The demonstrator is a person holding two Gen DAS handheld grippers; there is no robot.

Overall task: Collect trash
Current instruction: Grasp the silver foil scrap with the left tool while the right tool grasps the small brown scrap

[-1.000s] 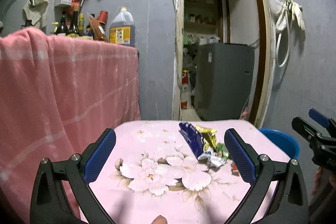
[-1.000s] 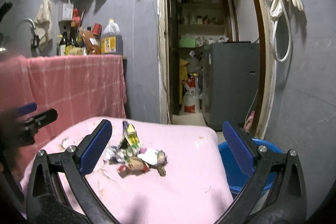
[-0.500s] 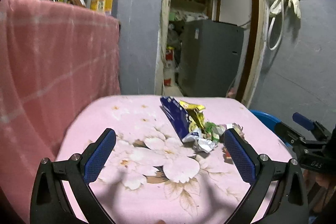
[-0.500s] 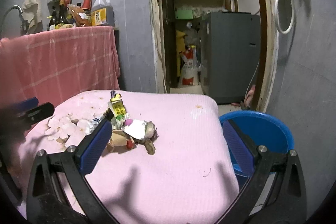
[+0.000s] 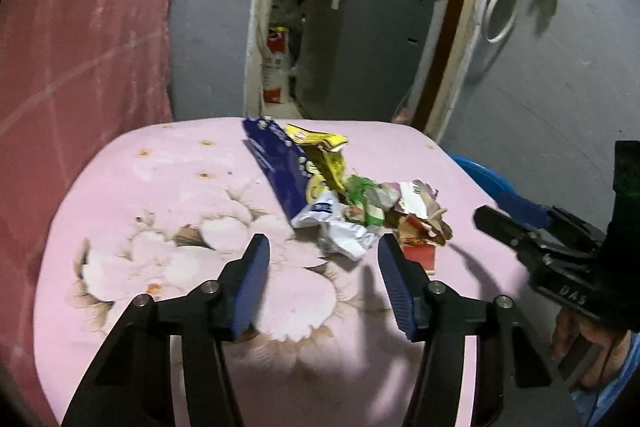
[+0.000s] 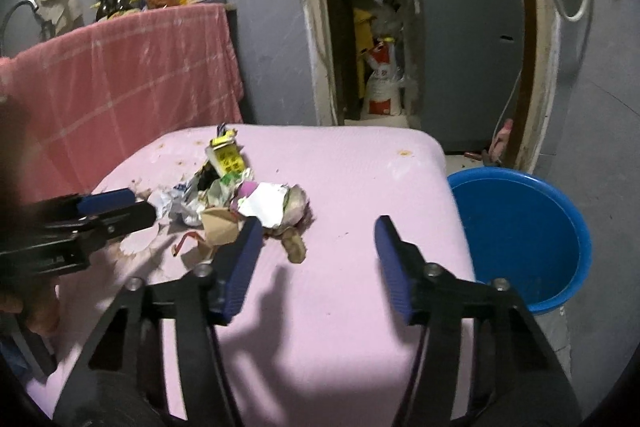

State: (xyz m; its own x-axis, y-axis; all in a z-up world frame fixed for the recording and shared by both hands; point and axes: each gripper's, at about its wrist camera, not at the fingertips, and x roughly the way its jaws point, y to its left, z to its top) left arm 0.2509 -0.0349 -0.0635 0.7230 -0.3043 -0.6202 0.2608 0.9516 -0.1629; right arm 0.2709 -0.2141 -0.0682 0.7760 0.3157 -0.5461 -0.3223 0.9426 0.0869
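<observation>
A pink floral-covered table [image 5: 168, 195] carries a heap of crumpled wrappers [image 5: 340, 195] near its middle, with a blue plastic basin [image 6: 520, 227] just beside its edge. Left gripper [image 5: 322, 269] and right gripper [image 6: 316, 251] both hover near the heap with jaws spread, holding nothing.

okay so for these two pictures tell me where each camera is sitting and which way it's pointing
Left wrist: rides the left claw, looking forward and down over the pink table at the trash pile; both open blue fingers show, plus the right claw entering at right.
Right wrist: rides the right claw, facing the same table from the side nearer the blue basin; its open fingers show, with the left claw at left.
Shared: the table, trash pile, basin, doorway and grey appliance.
</observation>
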